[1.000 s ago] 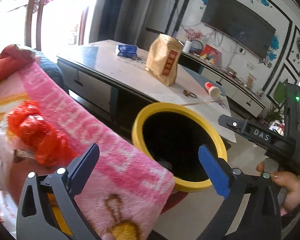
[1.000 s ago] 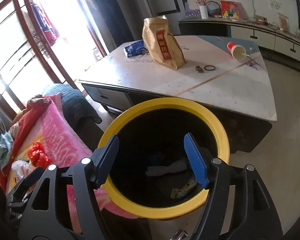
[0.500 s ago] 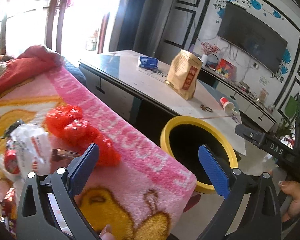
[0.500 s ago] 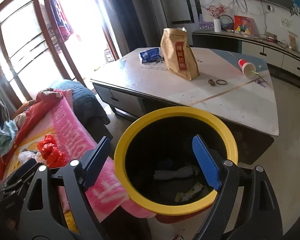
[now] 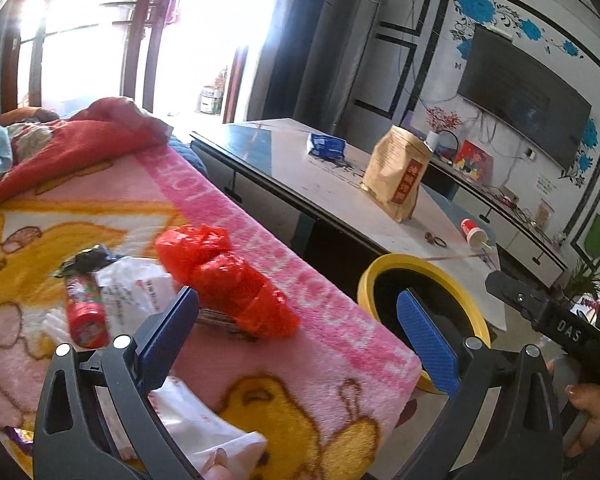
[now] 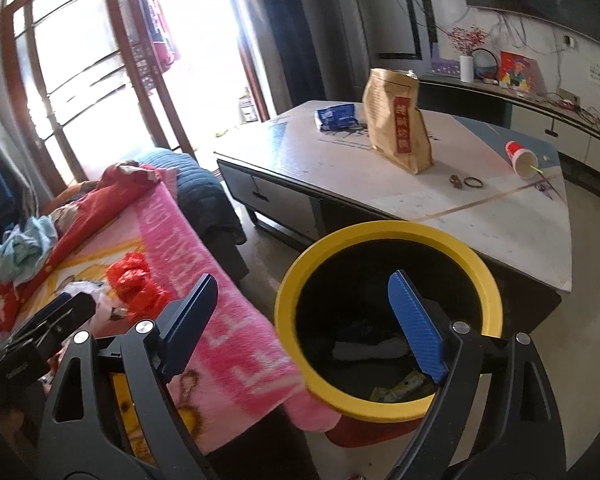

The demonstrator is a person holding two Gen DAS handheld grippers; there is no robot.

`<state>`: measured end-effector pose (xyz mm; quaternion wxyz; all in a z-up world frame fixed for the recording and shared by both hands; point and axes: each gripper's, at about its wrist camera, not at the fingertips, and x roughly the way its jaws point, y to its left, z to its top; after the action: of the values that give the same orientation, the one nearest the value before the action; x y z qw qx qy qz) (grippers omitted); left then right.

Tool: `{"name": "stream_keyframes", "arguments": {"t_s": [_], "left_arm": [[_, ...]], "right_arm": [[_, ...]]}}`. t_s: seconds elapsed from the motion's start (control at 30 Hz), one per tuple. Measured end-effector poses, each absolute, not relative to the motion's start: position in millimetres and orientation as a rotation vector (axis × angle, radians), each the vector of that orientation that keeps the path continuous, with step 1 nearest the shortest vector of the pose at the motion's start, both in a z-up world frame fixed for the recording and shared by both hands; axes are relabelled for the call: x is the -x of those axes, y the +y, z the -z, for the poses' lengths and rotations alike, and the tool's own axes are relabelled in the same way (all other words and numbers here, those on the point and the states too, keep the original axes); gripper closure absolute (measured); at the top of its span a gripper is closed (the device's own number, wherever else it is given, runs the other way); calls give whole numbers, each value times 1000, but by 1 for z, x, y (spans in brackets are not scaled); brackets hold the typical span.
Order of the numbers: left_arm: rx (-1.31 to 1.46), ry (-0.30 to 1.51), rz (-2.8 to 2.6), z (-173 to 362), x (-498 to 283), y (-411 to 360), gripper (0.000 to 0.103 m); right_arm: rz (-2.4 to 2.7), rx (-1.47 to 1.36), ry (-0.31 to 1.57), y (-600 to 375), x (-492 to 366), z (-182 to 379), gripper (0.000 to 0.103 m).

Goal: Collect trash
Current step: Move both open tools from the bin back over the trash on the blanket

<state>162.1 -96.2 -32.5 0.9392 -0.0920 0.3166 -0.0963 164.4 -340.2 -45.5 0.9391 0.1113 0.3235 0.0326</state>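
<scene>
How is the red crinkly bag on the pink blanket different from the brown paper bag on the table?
The red plastic bag is crumpled and lies flat on the pink blanket; the brown paper bag stands upright on the coffee table. The red one is shiny and plain; the brown one is matte with a red label. Both are bags.

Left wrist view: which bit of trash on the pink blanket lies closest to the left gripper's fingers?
The crumpled red plastic bag, just ahead of the open left gripper. The red-labelled bottle lies further left.

Sunlit windows (image 6: 80, 92), coffee table (image 6: 340, 176), wall-mounted television (image 5: 524, 96).
</scene>
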Motion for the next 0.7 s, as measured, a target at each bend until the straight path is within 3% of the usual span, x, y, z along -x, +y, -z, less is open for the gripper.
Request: {"name": "stream_keyframes", "arguments": {"t_s": [0.7], "left_arm": [[246, 616, 97, 25, -146, -41, 7]], "right_arm": [[-231, -141, 656, -274, -147, 37, 24]]}}
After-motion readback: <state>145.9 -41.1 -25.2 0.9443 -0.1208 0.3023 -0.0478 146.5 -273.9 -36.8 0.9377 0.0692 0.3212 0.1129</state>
